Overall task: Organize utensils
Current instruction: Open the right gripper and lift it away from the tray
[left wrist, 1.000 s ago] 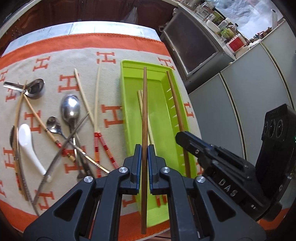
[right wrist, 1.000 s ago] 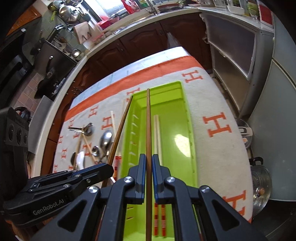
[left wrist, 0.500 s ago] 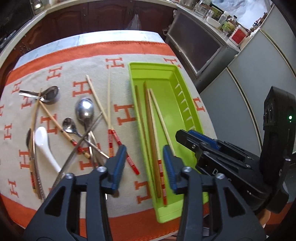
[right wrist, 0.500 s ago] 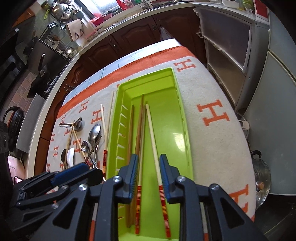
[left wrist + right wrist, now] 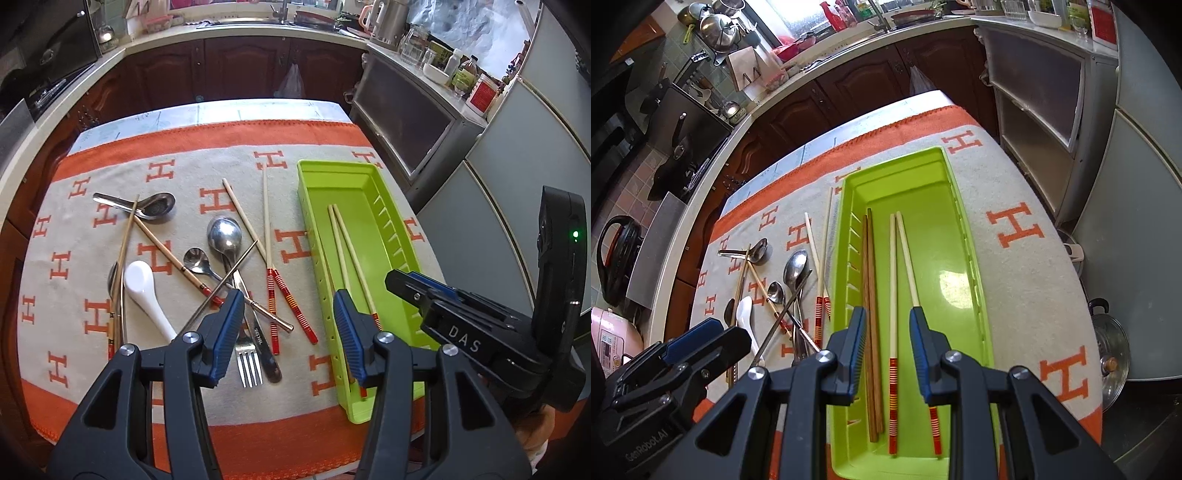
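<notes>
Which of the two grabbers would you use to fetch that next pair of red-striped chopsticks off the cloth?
Probably the left gripper: open, it faces the red-striped chopsticks on the cloth. The right gripper, also open, hangs over the green tray.

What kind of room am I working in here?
Most likely a home kitchen: a sink tap on the counter, hanging pots, and the table's green utensil tray.

Table [image 5: 258, 110] under orange-bordered H-patterned cloth [image 5: 177, 147]
</notes>
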Tool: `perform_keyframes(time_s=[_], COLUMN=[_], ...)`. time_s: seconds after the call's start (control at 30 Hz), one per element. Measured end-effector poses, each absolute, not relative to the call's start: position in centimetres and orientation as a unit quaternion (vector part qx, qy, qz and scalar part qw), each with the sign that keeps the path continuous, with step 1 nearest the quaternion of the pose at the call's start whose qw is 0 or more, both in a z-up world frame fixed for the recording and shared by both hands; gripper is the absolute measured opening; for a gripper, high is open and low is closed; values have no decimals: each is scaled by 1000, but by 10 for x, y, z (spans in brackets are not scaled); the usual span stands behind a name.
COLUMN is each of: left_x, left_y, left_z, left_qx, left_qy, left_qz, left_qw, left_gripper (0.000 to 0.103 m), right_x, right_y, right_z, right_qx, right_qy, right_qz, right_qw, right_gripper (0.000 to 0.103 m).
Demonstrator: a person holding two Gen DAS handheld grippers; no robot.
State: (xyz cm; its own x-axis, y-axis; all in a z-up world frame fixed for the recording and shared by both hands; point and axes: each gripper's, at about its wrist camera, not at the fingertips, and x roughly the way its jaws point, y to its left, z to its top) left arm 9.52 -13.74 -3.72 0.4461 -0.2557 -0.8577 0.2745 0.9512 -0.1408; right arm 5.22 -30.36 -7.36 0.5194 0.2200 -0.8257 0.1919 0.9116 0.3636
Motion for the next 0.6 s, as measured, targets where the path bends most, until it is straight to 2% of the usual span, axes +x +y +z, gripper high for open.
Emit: perform_keyframes(time_s=[0.6], left_x=[63], left_y=[-97], left_z=[2], left_qx=[1], left_qy=[442], left_qz=[-136], left_qw=[887], left_gripper=[51], right_x=[26], right_y=[-274], right_z=[-28], right_qx=[199], right_qy=[431], right_qz=[3], right_qw=[880], right_gripper=[24])
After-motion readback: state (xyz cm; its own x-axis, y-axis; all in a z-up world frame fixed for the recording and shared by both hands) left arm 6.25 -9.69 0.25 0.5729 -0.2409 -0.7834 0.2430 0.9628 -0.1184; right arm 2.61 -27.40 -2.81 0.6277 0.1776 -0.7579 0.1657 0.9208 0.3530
